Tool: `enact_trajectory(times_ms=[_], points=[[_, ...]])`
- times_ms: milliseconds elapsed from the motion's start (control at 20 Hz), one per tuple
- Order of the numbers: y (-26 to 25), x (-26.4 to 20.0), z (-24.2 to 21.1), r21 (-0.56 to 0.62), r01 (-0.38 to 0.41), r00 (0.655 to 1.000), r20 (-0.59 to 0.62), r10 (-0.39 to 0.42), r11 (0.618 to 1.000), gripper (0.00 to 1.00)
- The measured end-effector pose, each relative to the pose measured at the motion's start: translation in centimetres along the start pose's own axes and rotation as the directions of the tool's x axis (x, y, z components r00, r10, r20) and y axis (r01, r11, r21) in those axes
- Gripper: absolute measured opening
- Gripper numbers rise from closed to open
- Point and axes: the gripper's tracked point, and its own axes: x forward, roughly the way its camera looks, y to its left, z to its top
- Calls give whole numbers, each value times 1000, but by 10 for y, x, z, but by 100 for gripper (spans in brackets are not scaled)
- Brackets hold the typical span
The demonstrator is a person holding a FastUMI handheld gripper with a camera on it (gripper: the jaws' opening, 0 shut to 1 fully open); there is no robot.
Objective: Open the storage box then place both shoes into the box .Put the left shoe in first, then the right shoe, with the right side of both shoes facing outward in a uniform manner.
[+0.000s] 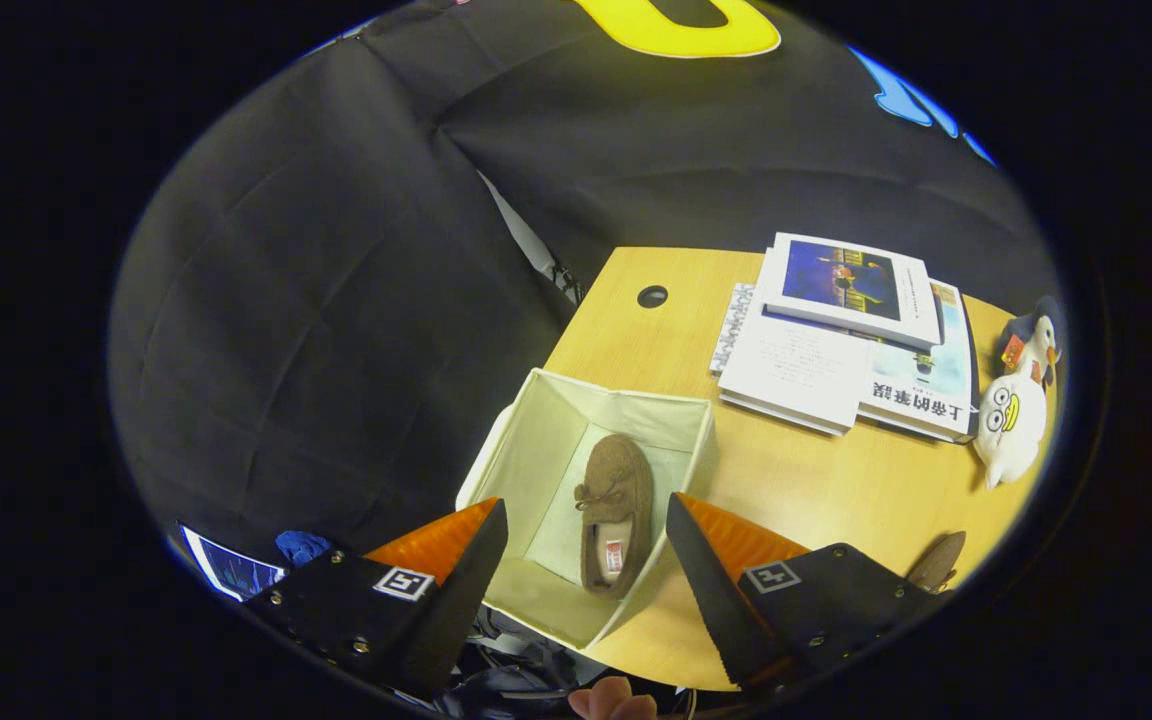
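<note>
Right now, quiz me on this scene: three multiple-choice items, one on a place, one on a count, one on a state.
1. Where does the brown shoe lie?
A. On the books
B. Inside the storage box
C. Beside the plush toy

2. How many shoes are in the box?
A. One
B. Two
C. None

3. How does the gripper stand?
A. Shut on the shoe
B. Shut on the box wall
C. Open, holding nothing

Answers:
1. B, the box walls surround the shoe.
2. A, one shoe lies on the box floor; a second shoe rests on the table beyond the right finger.
3. C, the fingers are spread apart above the box.
</note>
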Motion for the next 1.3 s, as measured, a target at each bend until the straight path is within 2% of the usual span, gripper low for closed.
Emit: enact_trajectory(times_ms=[150,400,600,750,1100,1300], points=[[-22,-27,-7,2,7,1000,30,-7,1000,97],[-66,-73,-15,44,-26,992,128,20,999,97],[-118,-107,-29,32,41,975,216,-47,999,97],[-158,-127,-47,79,96,958,263,-114,992,97],[-244,-173,-91,195,214,917,297,-266,957,97],[-295,-188,-124,265,287,896,267,-356,921,97]])
